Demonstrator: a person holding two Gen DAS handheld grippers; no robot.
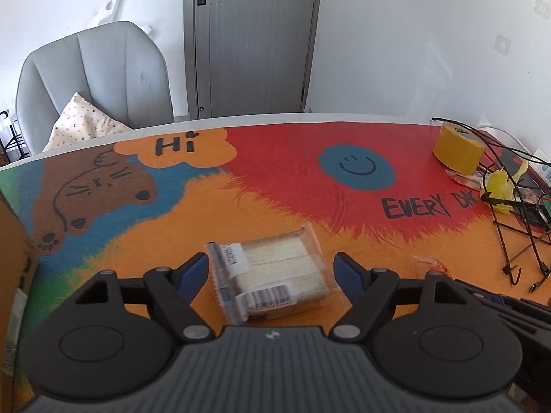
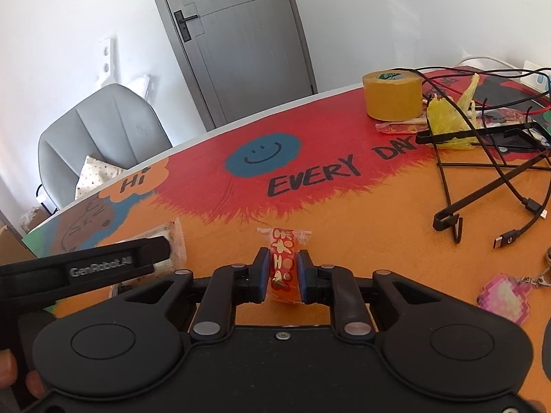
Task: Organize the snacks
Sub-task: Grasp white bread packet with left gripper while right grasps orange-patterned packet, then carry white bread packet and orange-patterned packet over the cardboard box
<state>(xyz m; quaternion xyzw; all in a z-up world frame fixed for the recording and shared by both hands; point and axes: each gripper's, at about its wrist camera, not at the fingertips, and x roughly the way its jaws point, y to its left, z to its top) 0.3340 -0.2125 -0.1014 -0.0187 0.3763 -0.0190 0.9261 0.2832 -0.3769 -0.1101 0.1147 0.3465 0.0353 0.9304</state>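
Left gripper (image 1: 272, 268) spread wide w/ a clear-wrapped cracker pack (image 1: 272, 278) lying between its fingers on the colourful table mat (image 1: 275, 179), while right gripper (image 2: 283, 270) pinches an orange-wrapped candy (image 2: 283, 261) approx. mid-length, just above the mat.

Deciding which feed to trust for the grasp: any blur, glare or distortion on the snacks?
Left wrist: clear-wrapped cracker pack between the open left tool is slightly soft, its wrapper catching mild glare; fisheye bows the table edge. Right wrist: orange candy in the right tool is sharp, evenly lit; the horizon tilts and the corners vignette.
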